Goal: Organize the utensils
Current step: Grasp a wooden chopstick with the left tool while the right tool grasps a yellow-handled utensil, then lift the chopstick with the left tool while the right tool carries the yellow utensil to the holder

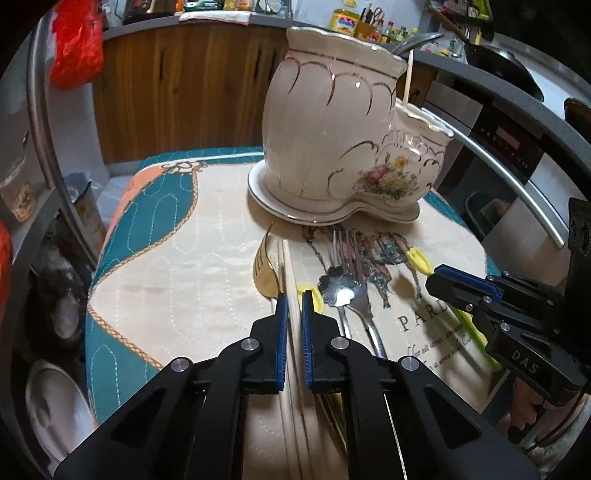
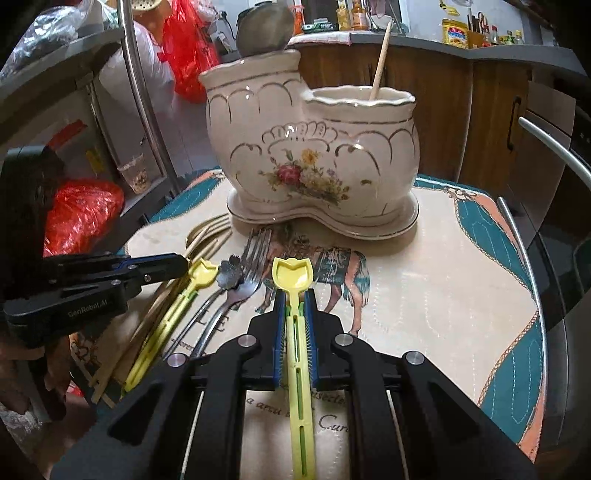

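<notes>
A cream two-pot ceramic holder [image 1: 332,147] [image 2: 314,162] stands at the back of the mat, one chopstick [image 2: 380,59] and a metal ladle [image 2: 262,29] in it. My left gripper [image 1: 293,295] is shut on a pale chopstick [image 1: 290,273] lying on the mat. My right gripper [image 2: 293,295] is shut on the handle of a yellow tulip-shaped spoon [image 2: 291,277], also seen in the left view [image 1: 419,258]. Between them lie a steel fork [image 1: 354,266] [image 2: 255,254], a flower-bowl steel spoon [image 1: 338,288] [image 2: 231,275], a gold fork [image 1: 264,262] [image 2: 207,232] and a second yellow spoon [image 2: 201,275].
A quilted mat [image 2: 443,277] with a horse print covers the small table. A curved metal rail [image 2: 532,266] runs round the table edge. Wooden cabinets [image 1: 177,85] stand behind. Red plastic bags [image 2: 81,214] and shelves are at the left.
</notes>
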`<state>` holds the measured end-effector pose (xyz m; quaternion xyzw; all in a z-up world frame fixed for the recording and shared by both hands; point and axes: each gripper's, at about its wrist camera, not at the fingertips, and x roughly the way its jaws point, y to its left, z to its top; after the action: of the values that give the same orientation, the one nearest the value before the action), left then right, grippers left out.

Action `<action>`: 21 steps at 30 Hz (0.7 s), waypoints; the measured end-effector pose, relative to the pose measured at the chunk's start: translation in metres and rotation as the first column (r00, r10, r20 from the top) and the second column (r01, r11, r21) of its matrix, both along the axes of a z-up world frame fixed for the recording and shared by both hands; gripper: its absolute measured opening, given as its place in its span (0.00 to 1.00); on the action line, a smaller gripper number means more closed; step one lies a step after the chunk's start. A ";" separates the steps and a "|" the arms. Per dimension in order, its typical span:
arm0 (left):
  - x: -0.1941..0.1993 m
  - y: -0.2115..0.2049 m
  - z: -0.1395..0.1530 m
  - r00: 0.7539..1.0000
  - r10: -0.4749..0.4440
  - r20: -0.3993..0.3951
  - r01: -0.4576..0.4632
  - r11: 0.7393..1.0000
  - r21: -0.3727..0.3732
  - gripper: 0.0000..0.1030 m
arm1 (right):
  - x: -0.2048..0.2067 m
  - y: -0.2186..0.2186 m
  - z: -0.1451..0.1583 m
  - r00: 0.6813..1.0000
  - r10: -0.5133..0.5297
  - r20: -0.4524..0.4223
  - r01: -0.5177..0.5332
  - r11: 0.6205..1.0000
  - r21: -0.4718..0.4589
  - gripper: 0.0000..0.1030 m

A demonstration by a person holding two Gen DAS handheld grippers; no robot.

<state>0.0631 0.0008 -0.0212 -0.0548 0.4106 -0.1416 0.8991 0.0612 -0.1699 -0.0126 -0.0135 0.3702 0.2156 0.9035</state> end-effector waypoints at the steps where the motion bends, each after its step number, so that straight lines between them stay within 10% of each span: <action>1: -0.001 0.001 0.002 1.000 -0.002 0.008 0.002 1.000 -0.013 0.08 | 0.000 -0.001 0.001 1.000 -0.003 0.005 0.003 1.000 0.005 0.10; 11: -0.026 0.018 0.043 0.977 0.016 0.215 0.016 0.989 -0.149 0.06 | -0.011 -0.014 0.026 0.992 -0.040 0.116 0.026 0.993 0.117 0.10; 21: -0.053 0.032 0.105 0.890 0.065 0.451 0.011 0.986 -0.164 0.06 | -0.018 -0.033 0.063 0.960 -0.087 0.267 0.031 0.978 0.204 0.10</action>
<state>0.0096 0.0332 0.0840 -0.0987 0.1752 -0.1706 0.9646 0.0431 -0.2034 0.0500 0.0579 0.2184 0.2203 0.9489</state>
